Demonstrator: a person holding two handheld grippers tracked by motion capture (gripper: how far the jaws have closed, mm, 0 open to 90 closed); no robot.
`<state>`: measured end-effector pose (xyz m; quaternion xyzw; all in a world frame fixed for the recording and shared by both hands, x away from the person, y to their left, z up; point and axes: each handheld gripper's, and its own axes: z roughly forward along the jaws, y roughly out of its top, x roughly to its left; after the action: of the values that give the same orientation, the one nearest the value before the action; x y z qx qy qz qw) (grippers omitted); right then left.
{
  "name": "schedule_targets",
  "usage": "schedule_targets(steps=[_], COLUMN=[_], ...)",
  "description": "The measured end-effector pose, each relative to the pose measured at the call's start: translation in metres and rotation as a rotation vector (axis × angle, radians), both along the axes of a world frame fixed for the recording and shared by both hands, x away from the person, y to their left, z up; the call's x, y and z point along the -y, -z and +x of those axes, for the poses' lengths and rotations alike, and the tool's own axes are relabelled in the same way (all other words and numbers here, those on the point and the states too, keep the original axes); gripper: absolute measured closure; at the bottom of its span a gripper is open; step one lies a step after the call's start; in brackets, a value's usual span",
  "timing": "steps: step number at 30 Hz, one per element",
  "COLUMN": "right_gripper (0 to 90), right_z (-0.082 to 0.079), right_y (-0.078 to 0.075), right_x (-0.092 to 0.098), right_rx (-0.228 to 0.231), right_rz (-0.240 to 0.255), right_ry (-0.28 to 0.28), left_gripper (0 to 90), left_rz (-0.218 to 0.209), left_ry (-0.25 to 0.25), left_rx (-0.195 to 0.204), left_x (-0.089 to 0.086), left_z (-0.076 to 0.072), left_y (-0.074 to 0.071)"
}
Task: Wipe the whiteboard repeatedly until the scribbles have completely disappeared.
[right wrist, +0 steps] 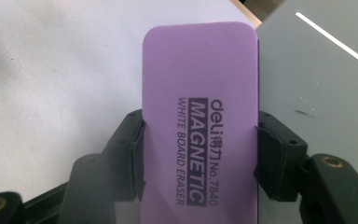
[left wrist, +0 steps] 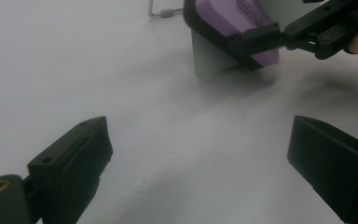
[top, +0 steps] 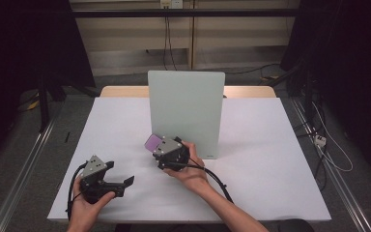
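Dark surroundings frame a table [top: 270, 145] covered in white, which fills the middle of the high view; grey floor, metal rails and loose cables lie at both sides, and a pale wall with hanging cords runs along the top of the frame.

Whiteboard [top: 186, 111]: stands upright at centre frame, its pale grey-green face turned toward the bottom edge. In the right gripper view its surface occupies the upper right, with a bright strip of reflected light and a few small marks.

Eraser [top: 153, 141]: purple, rounded corners, printed "MAGNETIC WHITE BOARD ERASER". In the high view it sits just left of the whiteboard's lower left corner, near its face; whether it touches the board cannot be told. In the left gripper view it appears at upper centre, raised off the white surface with a shadow beneath.

Right gripper [top: 160, 145]: at centre frame, held in the right hand [top: 193, 171]. Its jaws are clamped on the eraser's two long edges; the right gripper view shows both pads pressed against the purple sides at mid-frame.

Left gripper [top: 121, 178]: at lower left of the high view, held in the left hand [top: 84, 208], low over the table and well apart from the eraser. Its jaws stand wide apart with nothing between them; the left gripper view shows bare white surface between the two pads.
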<state>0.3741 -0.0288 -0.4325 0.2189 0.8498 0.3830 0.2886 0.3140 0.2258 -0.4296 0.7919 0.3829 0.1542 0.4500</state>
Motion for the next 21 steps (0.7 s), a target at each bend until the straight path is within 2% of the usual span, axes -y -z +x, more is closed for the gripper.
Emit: schedule_targets(steps=[5,10,14,17,21], right_gripper=[41.4,41.4,41.4,41.4,41.4], right_z=[0.001,0.001,0.0,-0.001,0.0], right_y=[0.003,0.004,0.003,-0.001,-0.015], right_x=[-0.009,-0.008,0.001,0.01,0.03], right_rx=[-0.01,-0.023,-0.043,-0.03,0.001], right_rz=[-0.01,-0.022,-0.045,-0.053,-0.014], right_ry=[-0.023,-0.028,-0.03,-0.014,0.024], left_gripper=[6.0,6.0,6.0,6.0,6.0], left_rz=[-0.007,-0.009,-0.007,-0.01,-0.007], left_ry=[-0.009,-0.005,-0.009,-0.016,-0.014], left_rx=[0.004,0.004,0.007,0.01,0.005], left_x=[-0.001,-0.002,-0.002,-0.003,-0.004], left_z=[0.0,0.0,0.0,-0.001,0.0], left_y=[0.0,0.0,-0.001,-0.001,-0.001])
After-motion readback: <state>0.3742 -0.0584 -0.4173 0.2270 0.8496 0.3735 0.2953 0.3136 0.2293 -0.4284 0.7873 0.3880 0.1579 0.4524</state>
